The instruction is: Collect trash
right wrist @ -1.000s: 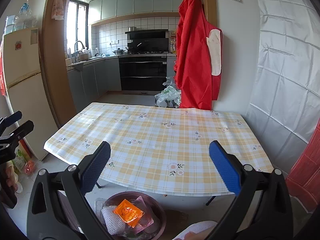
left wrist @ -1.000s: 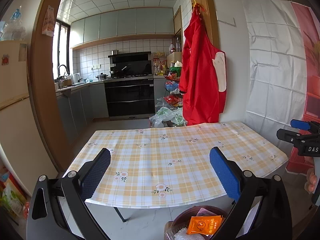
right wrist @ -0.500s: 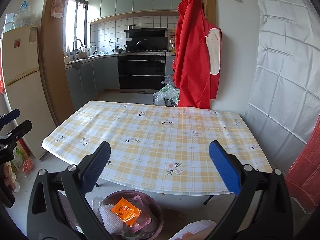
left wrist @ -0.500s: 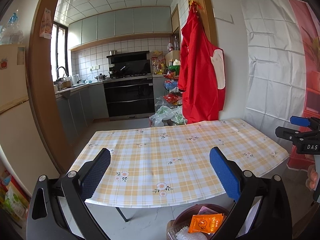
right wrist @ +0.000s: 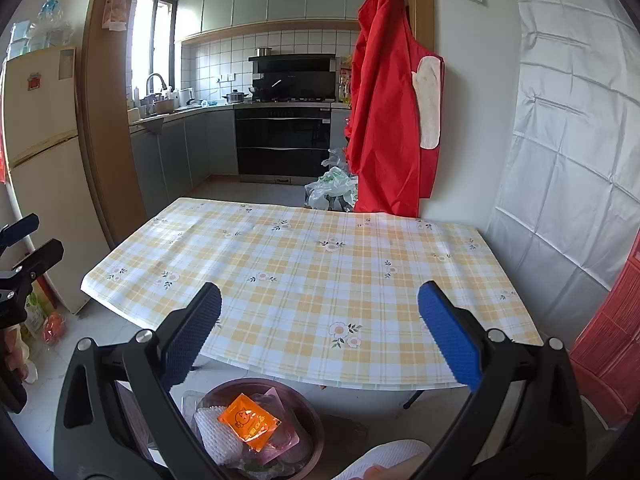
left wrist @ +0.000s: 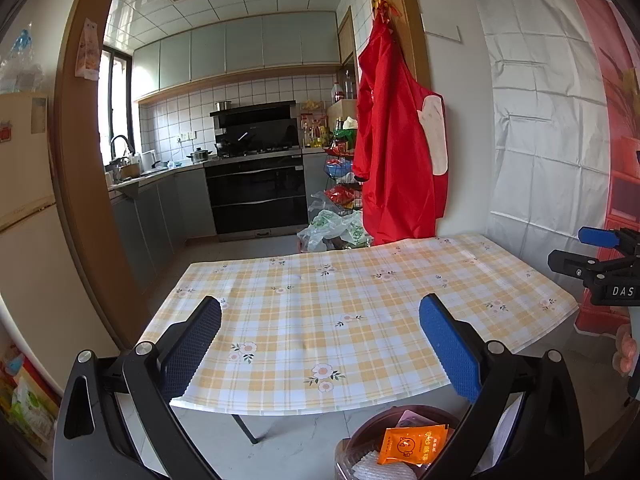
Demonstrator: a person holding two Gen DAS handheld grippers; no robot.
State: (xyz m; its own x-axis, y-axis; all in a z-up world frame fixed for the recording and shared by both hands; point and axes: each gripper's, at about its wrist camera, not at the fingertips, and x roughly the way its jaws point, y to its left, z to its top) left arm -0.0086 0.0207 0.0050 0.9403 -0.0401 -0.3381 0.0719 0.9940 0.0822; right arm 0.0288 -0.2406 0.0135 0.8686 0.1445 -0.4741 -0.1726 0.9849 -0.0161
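Trash is seen gathered in a round brown bin on the pale floor, at the bottom of both frames: an orange sachet printed with a cartoon face lies on top, over white foam netting and pinkish wrappers whose detail cannot be made out. Above the bin, a table covered in a yellow-and-white checked cloth with small flowers fills the middle of each frame. Behind it, a kitchen with grey cabinets, a black oven and white tiles is visible through a wooden doorway, a red apron hangs on the wall at upper centre, and a cream fridge stands at the left edge. The left gripper is held with its blue-padded fingers spread wide and nothing between them, the bin lying below its right finger at lower right. The right gripper is likewise spread and empty, the bin lying below it, just beside its left finger.
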